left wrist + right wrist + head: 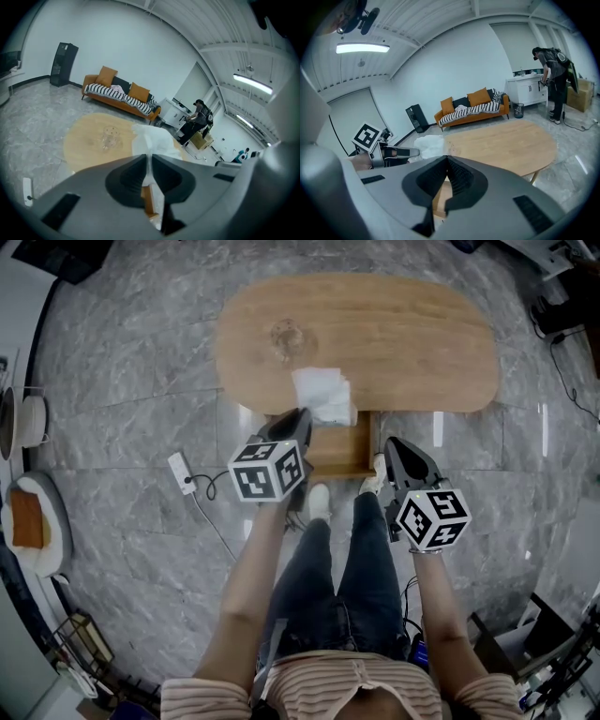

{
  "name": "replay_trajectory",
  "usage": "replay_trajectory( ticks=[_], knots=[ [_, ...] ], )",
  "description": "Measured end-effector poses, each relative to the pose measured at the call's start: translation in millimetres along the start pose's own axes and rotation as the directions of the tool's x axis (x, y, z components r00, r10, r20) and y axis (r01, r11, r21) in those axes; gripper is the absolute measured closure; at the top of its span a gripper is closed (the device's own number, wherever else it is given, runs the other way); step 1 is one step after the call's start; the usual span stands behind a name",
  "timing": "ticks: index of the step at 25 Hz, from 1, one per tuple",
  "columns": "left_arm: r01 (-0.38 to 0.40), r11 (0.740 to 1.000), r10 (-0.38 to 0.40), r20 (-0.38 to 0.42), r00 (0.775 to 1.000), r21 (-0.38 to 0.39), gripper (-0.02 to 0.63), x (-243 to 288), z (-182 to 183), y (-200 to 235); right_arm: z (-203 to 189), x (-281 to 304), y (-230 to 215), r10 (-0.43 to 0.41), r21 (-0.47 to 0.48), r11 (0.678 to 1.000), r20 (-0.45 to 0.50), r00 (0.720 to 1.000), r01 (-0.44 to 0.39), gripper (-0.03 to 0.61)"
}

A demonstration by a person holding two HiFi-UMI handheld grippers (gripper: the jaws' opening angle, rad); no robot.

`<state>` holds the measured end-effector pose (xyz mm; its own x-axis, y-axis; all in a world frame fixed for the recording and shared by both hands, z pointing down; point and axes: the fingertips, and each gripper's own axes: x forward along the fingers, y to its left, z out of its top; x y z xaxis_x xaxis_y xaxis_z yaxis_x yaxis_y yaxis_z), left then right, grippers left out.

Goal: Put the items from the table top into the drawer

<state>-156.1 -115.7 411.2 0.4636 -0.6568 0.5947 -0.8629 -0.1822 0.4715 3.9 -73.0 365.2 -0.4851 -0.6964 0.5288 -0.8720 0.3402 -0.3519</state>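
Note:
A crumpled white plastic bag (324,396) hangs over the near edge of the oval wooden table (412,343), above the open wooden drawer (339,452). My left gripper (301,418) is shut on the bag's thin edge. In the left gripper view the bag (154,139) rises from between the closed jaws of the left gripper (148,157). A clear glass (286,337) stands on the table's left part. My right gripper (393,446) hovers right of the drawer. Seen in its own view, the right gripper (446,160) is shut with nothing between its jaws.
A white power strip (180,472) with a cable lies on the marble floor left of the drawer. My legs and shoes (319,500) stand just before the drawer. An orange sofa (473,108) and a person (553,79) at a counter are far behind the table.

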Motion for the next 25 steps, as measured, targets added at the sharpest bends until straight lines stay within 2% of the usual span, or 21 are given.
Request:
replay_trajectory(
  ticks=[10,19,25],
  knots=[
    [0.013,1.0,-0.014,-0.084,0.996,-0.008,0.571,-5.2,-67.2,5.0,-50.2,-20.0,4.8,-0.062,0.042,0.997,-0.054,0.997,0.064,0.569],
    [-0.008,1.0,0.007,-0.102,0.995,-0.006,0.571,22.4,-121.1,1.3,-95.6,-25.3,-16.8,-0.068,0.073,0.995,-0.092,0.993,0.075,0.569],
    [-0.042,0.999,0.039,-0.115,0.993,-0.019,0.571,50.4,-171.5,3.8,-146.2,-27.1,-37.4,-0.045,0.066,0.996,-0.143,0.989,0.055,0.569]
  ],
)
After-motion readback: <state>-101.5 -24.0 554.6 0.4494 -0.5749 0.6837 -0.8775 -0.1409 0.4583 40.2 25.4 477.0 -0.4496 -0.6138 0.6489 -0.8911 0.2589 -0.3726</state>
